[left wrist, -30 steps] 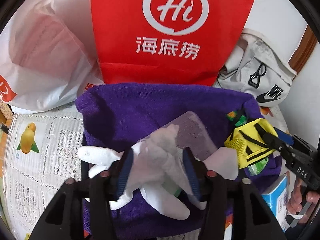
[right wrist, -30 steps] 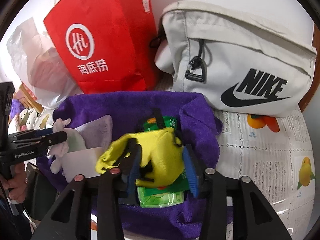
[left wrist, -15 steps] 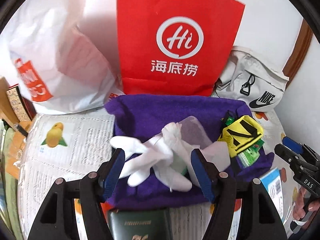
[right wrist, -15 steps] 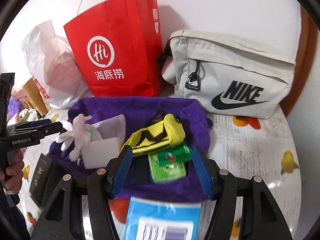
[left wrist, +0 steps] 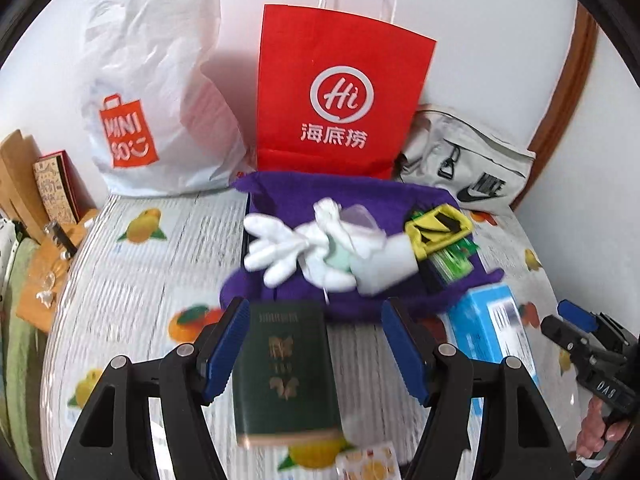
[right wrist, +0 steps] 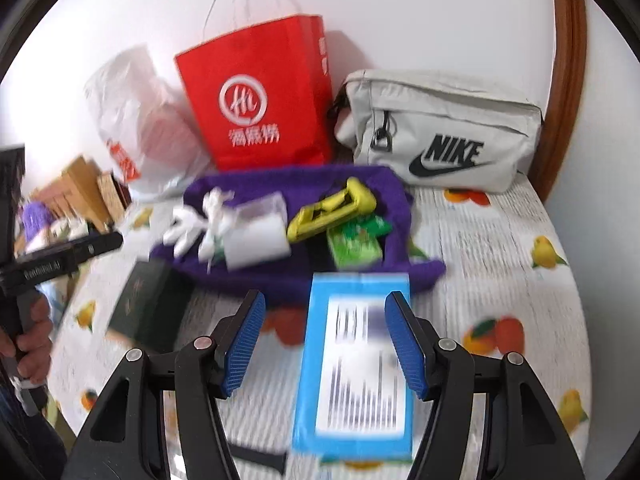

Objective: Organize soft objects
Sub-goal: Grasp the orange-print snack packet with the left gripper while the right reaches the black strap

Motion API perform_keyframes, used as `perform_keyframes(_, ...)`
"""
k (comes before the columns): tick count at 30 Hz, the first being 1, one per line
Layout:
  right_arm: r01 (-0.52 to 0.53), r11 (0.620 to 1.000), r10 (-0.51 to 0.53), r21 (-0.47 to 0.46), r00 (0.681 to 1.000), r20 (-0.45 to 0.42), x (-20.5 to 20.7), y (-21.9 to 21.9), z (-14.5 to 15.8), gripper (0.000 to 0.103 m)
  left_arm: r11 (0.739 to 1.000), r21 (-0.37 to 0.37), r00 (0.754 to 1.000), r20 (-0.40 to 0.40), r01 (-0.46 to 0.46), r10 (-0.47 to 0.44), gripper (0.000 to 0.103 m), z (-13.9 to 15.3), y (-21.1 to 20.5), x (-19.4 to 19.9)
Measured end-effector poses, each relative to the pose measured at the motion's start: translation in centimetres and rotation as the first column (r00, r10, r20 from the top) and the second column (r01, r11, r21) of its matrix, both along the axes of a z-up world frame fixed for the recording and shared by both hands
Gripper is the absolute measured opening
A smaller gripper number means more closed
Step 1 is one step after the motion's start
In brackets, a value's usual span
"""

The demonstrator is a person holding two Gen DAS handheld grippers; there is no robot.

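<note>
A purple towel [left wrist: 360, 196] lies spread on the table and carries the soft items. On it are a white glove [left wrist: 276, 248], a folded white cloth [left wrist: 384, 268], a yellow pouch [left wrist: 438, 228] and a green packet [left wrist: 456, 258]. My left gripper [left wrist: 314, 320] is open, back from the towel and above a dark green booklet [left wrist: 284, 372]. In the right wrist view the towel [right wrist: 260, 276] shows the glove [right wrist: 192, 232], pouch [right wrist: 332, 212] and packet [right wrist: 354, 248]. My right gripper [right wrist: 326, 312] is open, hovering over a blue box [right wrist: 356, 364]. Neither gripper holds anything.
A red paper bag [left wrist: 340, 104], a white plastic shopping bag [left wrist: 152, 92] and a grey Nike bag [right wrist: 440, 132] stand against the wall behind the towel. Wooden items and books [left wrist: 36, 188] crowd the left edge. A fruit-print tablecloth [right wrist: 500, 260] covers the table.
The left gripper released the white glove and the right released the yellow pouch. Both opened wider and drew back and up from the towel, bringing the booklet and blue box into view.
</note>
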State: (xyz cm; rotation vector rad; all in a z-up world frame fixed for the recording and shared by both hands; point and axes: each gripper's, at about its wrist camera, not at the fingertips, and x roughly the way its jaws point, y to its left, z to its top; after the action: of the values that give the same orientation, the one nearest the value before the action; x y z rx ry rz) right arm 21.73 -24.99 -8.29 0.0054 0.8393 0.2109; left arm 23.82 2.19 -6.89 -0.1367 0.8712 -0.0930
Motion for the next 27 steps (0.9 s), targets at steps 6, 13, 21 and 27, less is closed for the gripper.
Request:
perform_keyframes(6,0.004,1.0,-0.004,0.001,1.0,0.0,-5.1,0.5,-0.4,0.062,1.0,-0.013,0.999,-0.023,0.025,-0.026,0.066,-1.0,-0.8,-3.9)
perform_keyframes(13,0.018,0.999,-0.018,0.039,1.0,-0.001,-9.7,0.8,-1.3,0.063,0.999,0.004,0.997,-0.049,0.051,-0.051,0.066,-2.4,-1.7,-7.2)
perform_keyframes(21,0.015,1.0,-0.015,0.023,1.0,0.012,-12.3,1.1,-2.0,0.069,0.998,0.007,0.995,-0.087,0.054,-0.054,0.066,-4.5,-2.2,-9.3)
perform_keyframes(27,0.012,1.0,-0.012,0.029,1.0,0.005,-13.1,0.6,-3.2,0.07,0.998,0.024,0.991,-0.128,0.053,-0.049,0.066,-6.8,-2.5,-9.9)
